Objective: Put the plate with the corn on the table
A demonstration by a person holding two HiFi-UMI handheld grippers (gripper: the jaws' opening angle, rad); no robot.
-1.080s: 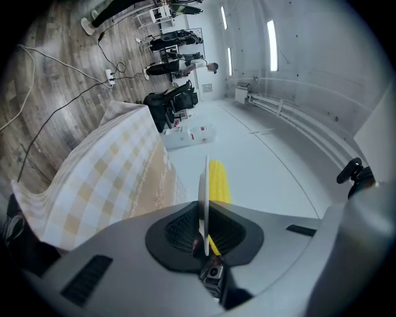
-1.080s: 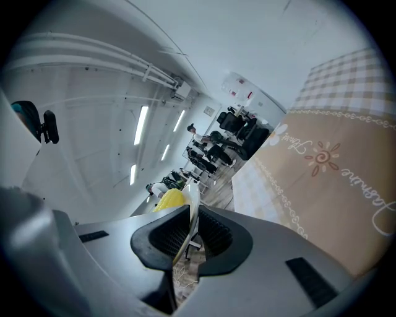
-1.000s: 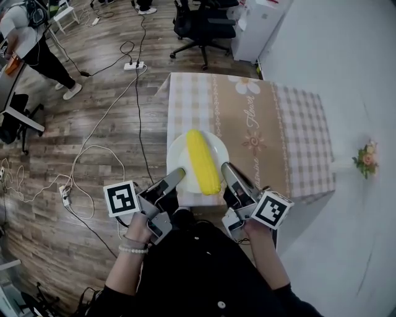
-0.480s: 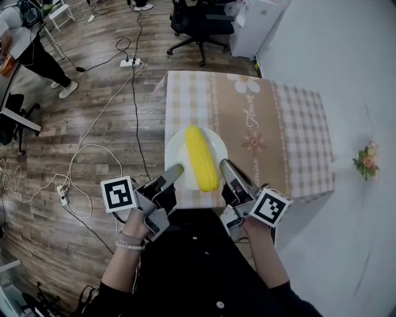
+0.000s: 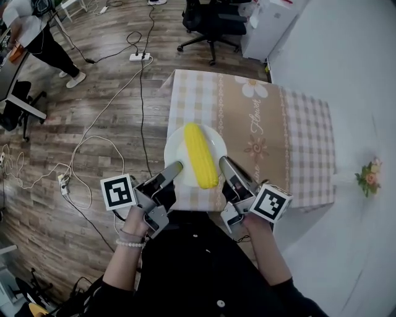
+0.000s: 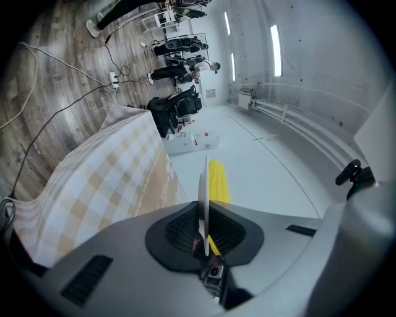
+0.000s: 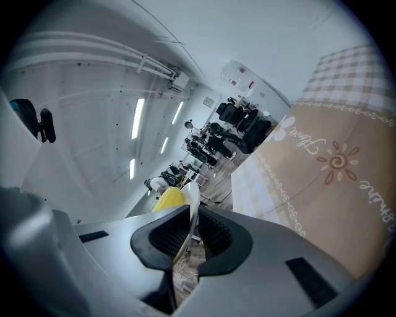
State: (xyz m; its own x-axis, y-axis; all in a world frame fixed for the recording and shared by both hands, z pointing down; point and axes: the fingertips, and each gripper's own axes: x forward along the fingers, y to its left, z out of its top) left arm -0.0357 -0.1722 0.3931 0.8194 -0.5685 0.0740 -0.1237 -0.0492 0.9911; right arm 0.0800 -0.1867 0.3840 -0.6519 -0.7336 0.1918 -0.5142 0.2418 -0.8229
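Note:
A white plate (image 5: 178, 143) carries a yellow cob of corn (image 5: 199, 155) over the near left part of the table (image 5: 291, 142). My left gripper (image 5: 175, 168) is shut on the plate's near left rim, and my right gripper (image 5: 225, 165) is shut on its near right rim. The left gripper view has the plate (image 6: 203, 186) edge-on between the dark pads, with the corn (image 6: 218, 179) behind it. In the right gripper view the plate rim (image 7: 190, 204) sits between the pads and the corn (image 7: 167, 199) shows at its left. I cannot tell whether the plate touches the cloth.
The table has a beige and checked cloth with flower prints (image 5: 254, 147). Cables and a power strip (image 5: 137, 57) lie on the wooden floor at the left. An office chair (image 5: 213, 18) stands beyond the table. A person (image 5: 37, 37) stands at the far left. A small flower bunch (image 5: 369, 175) is at the right.
The plate with the corn, held by both grippers, has shifted slightly farther over the table. The view has tilted a little.

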